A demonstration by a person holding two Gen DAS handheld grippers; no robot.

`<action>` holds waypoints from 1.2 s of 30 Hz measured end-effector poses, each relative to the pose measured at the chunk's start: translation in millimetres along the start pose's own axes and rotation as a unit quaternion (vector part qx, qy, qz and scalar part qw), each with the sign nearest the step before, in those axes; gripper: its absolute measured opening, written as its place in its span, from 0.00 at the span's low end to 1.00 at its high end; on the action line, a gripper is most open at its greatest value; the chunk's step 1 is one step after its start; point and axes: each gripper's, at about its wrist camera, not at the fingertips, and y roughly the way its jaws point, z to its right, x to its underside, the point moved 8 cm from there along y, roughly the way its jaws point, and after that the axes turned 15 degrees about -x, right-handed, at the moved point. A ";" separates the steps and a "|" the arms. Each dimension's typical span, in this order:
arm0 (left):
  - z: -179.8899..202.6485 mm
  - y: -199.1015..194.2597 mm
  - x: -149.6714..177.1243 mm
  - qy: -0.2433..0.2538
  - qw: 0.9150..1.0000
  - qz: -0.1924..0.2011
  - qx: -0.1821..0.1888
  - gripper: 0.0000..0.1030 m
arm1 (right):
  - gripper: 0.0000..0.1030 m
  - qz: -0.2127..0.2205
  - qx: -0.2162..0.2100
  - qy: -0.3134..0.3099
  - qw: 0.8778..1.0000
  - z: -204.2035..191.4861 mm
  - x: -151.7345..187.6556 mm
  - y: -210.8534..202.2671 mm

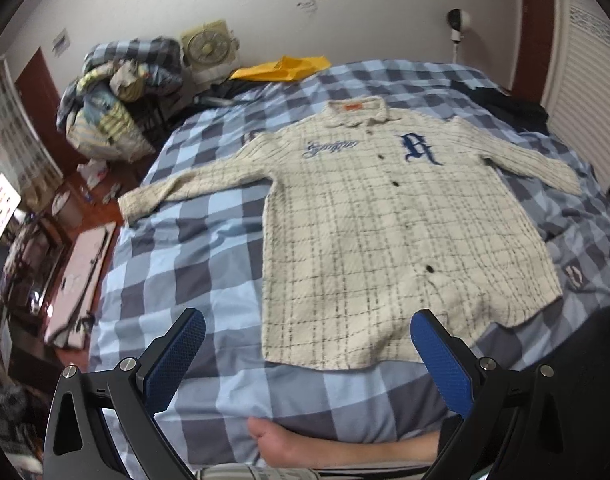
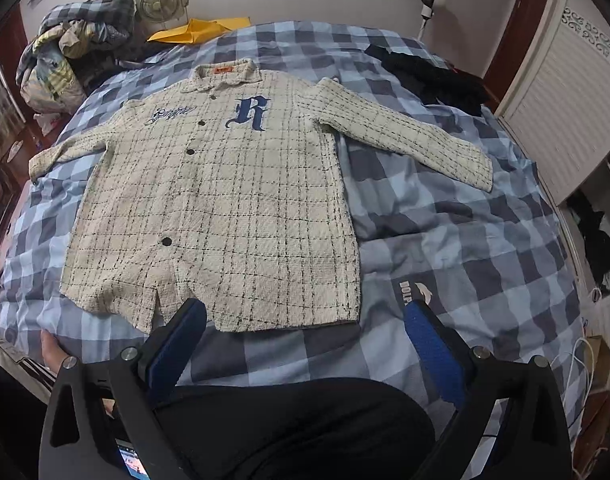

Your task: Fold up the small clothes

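The cream checked shirt (image 2: pixel 209 200) lies flat on the checked bed (image 2: pixel 445 240), sleeves spread — no fold is made. Left gripper (image 1: pixel 307 344) and right gripper (image 2: pixel 305 336) hover near its hem, fingers wide, holding nothing.

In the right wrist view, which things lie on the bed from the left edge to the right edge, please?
Pile of bedding → yellow envelope → cream plaid shirt → black garment.
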 end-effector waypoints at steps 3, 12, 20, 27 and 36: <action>-4.3 13.4 -1.6 -0.016 0.999 -0.021 0.018 1.00 | 0.95 -0.002 -0.012 -0.004 1.000 -3.7 -6.9 3.8; -9.5 36.8 -13.5 -0.022 0.999 -0.038 0.010 1.00 | 0.95 -0.014 -0.012 -0.032 0.999 -21.3 -21.2 19.0; -10.8 34.0 -7.4 -0.017 0.999 -0.037 0.012 1.00 | 0.95 -0.024 -0.003 -0.066 0.998 -41.1 -35.0 28.3; -14.0 37.4 -13.1 -0.006 0.999 -0.035 0.023 1.00 | 0.95 -0.023 -0.003 -0.078 0.997 -54.3 -42.6 26.8; -75.4 115.6 -48.4 0.000 0.999 -0.048 -0.007 1.00 | 0.95 -0.021 -0.006 -0.062 0.998 -53.6 -63.7 56.1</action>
